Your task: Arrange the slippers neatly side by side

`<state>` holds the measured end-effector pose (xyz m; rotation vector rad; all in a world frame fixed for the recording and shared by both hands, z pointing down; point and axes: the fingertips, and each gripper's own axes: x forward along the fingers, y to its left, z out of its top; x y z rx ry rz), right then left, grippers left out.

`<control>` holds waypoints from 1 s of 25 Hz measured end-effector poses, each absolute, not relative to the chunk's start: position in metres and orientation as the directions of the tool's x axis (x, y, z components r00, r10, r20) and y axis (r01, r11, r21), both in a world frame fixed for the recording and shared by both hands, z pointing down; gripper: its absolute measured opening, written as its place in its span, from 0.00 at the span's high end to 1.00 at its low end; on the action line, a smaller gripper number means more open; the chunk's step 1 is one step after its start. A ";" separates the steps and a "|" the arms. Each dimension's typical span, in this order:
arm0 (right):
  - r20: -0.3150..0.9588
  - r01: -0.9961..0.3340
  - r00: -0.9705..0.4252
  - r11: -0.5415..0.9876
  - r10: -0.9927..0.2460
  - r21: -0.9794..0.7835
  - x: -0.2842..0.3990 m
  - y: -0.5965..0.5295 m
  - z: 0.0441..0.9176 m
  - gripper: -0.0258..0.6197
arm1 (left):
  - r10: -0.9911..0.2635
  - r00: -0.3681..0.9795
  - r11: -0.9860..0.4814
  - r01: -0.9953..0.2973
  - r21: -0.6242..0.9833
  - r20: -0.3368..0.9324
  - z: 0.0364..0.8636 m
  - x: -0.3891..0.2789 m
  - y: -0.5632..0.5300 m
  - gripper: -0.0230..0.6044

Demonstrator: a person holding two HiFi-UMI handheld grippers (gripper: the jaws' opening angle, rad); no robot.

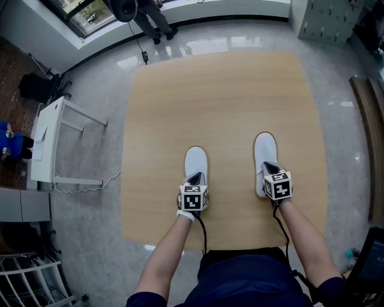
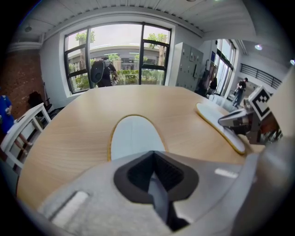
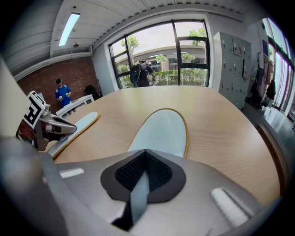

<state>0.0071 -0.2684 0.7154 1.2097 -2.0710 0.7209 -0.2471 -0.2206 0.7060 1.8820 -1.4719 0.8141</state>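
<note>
Two white slippers with thin yellow rims lie flat on the wooden table, toes pointing away from me. The left slipper has my left gripper shut on its heel end. On the heel end of the right slipper my right gripper is shut. A stretch of bare table separates the pair, and the right slipper sits slightly farther from me. Each gripper view also shows the other slipper off to the side.
On the floor to the left stands a white side table with a cable beside it. A person stands by the window beyond the table's far edge. Grey lockers are at the back right, a bench at the right.
</note>
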 end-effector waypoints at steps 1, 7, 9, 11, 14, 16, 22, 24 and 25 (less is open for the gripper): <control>0.743 -0.893 -0.382 0.427 -0.549 -0.143 0.006 -0.265 0.715 0.94 | -0.601 0.197 -0.206 -0.975 0.088 0.775 0.707 -0.243 -0.218 0.96; 0.753 -0.894 -0.380 0.421 -0.537 -0.151 -0.003 -0.247 0.718 0.94 | -0.588 0.214 -0.243 -0.967 0.083 0.780 0.714 -0.224 -0.206 0.96; 0.760 -0.895 -0.382 0.417 -0.526 -0.161 -0.006 -0.236 0.714 0.94 | -0.585 0.221 -0.247 -0.965 0.088 0.780 0.711 -0.219 -0.199 0.96; 0.765 -0.893 -0.389 0.413 -0.514 -0.177 -0.010 -0.226 0.712 0.94 | -0.581 0.232 -0.247 -0.964 0.103 0.780 0.710 -0.213 -0.191 0.96; 0.764 -0.890 -0.407 0.406 -0.500 -0.209 -0.016 -0.212 0.714 0.94 | -0.575 0.250 -0.254 -0.960 0.121 0.779 0.714 -0.202 -0.180 0.96; 0.763 -0.888 -0.416 0.402 -0.494 -0.224 -0.018 -0.205 0.718 0.94 | -0.577 0.252 -0.258 -0.959 0.119 0.777 0.714 -0.197 -0.178 0.96; 0.765 -0.885 -0.422 0.403 -0.487 -0.232 -0.023 -0.195 0.724 0.94 | -0.579 0.258 -0.261 -0.957 0.124 0.773 0.717 -0.193 -0.177 0.96; 0.764 -0.887 -0.423 0.394 -0.487 -0.241 -0.025 -0.192 0.721 0.94 | -0.580 0.248 -0.255 -0.960 0.116 0.776 0.717 -0.194 -0.177 0.96; 0.763 -0.887 -0.425 0.392 -0.488 -0.244 -0.026 -0.190 0.722 0.94 | -0.581 0.243 -0.251 -0.961 0.113 0.777 0.717 -0.195 -0.177 0.96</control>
